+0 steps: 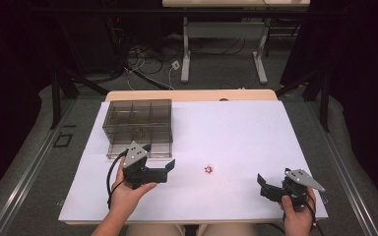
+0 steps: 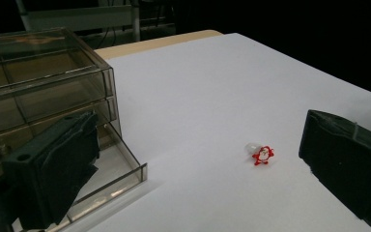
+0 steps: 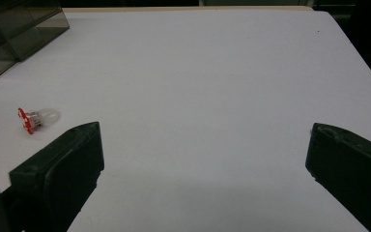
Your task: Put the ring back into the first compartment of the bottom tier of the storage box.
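A small red-and-white trinket with a clear bulb (image 1: 208,169) (image 2: 262,154) (image 3: 34,117) lies on the white table (image 1: 236,132), between the two grippers. My left gripper (image 1: 158,156) (image 2: 193,140) is open and held just in front of a smoked clear drawer box (image 1: 138,118) (image 2: 38,82). Its left jaw hangs over the box's pulled-out bottom drawer (image 1: 140,147) (image 2: 121,174). Near the front right edge, my right gripper (image 1: 274,178) (image 3: 204,129) is open, empty, and aimed across the sheet. The trinket lies just beyond its left jaw.
The drawer box's corner (image 3: 14,24) shows far left in the right gripper view. Beyond the table's far wooden edge (image 1: 192,95) are floor cables (image 1: 147,64) and another table's white legs (image 1: 186,49). Dark curtains flank both sides.
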A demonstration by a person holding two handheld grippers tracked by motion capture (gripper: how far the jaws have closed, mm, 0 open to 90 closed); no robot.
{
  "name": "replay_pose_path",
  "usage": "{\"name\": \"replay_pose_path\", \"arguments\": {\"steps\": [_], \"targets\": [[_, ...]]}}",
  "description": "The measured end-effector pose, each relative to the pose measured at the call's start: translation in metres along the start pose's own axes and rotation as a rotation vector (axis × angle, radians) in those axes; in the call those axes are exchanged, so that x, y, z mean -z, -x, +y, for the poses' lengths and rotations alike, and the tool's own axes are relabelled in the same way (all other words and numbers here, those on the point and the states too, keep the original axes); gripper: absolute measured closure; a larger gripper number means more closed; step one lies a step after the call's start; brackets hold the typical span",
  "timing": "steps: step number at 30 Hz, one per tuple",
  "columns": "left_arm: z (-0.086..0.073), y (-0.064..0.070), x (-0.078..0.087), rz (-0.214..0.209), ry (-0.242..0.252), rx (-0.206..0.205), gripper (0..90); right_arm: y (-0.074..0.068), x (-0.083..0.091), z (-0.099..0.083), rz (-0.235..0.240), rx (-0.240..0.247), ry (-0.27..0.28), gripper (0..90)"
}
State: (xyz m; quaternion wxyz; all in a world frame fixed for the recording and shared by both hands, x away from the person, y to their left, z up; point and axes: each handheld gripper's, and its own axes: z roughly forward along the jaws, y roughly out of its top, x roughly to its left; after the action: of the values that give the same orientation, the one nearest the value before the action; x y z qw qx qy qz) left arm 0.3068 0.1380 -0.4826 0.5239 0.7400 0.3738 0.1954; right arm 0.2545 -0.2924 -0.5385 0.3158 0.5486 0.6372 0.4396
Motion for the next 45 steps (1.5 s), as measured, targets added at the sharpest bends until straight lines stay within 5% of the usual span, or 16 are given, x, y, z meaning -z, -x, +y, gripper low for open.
{"name": "replay_pose_path", "arguments": {"steps": [20,35,36,45], "targets": [[0.017,0.015,-0.019,-0.026,-0.016,-0.041,0.9,0.002,0.001,0.001,0.000,-0.003,-0.004,0.0],[0.023,0.026,-0.037,-0.054,-0.039,-0.044,1.0,0.002,0.001,0.001,-0.001,-0.005,-0.002,0.0],[0.023,0.026,-0.038,-0.056,-0.042,-0.044,1.0,0.001,-0.002,0.000,-0.010,-0.009,0.033,0.0],[0.024,0.029,-0.048,-0.062,-0.065,-0.039,1.0,0.002,0.001,0.001,0.003,-0.008,0.005,0.1]]}}
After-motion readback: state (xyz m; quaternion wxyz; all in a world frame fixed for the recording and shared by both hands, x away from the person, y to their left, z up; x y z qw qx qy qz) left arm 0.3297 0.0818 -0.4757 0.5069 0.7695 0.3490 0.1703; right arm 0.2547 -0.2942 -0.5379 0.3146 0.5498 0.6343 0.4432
